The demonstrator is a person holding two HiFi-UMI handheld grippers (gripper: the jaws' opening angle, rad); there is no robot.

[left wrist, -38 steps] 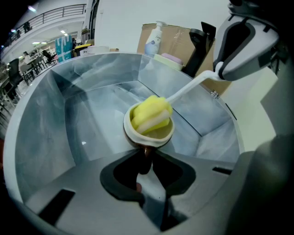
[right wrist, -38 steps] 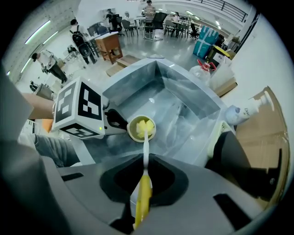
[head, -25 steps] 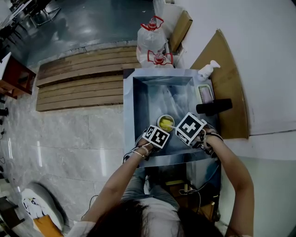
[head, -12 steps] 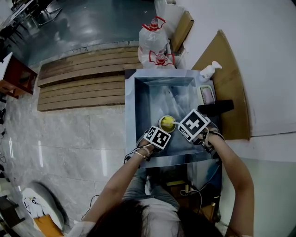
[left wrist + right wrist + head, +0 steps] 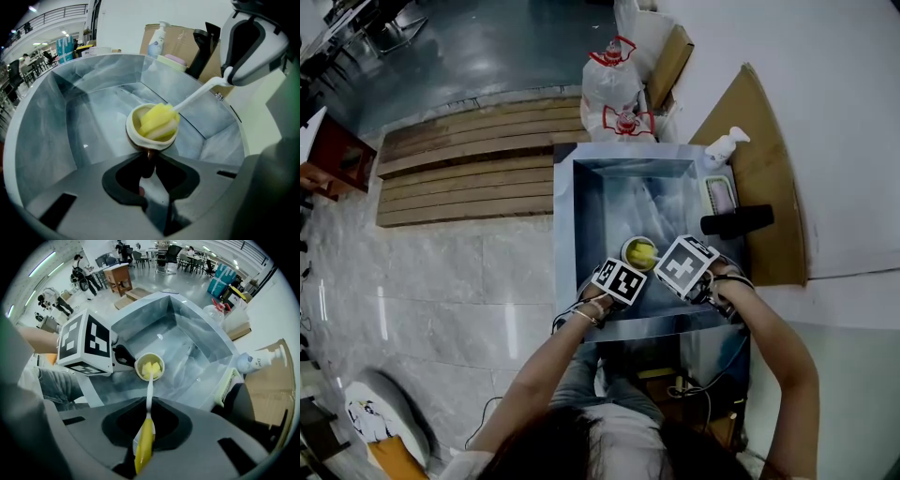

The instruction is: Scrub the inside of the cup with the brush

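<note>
My right claw [image 5: 146, 425] clenches the brush [image 5: 149, 390], its sponge head inside the cup [image 5: 135, 133] just ahead, gripped by my left claw [image 5: 148, 157]; I judge scrubbing underway, unfinished.

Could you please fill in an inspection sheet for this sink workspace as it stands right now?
Surface: metal sink, with the cup at its near end.
Job's things: cup; brush, its yellow sponge head inside the cup.
Clutter: soap bottle, soap dish and black fixture along the right rim.
Grippers: left gripper shut on cup; right gripper shut on brush.
Cables: thin cables under the sink.
Surroundings: wooden slats, plastic bags, cardboard.
</note>
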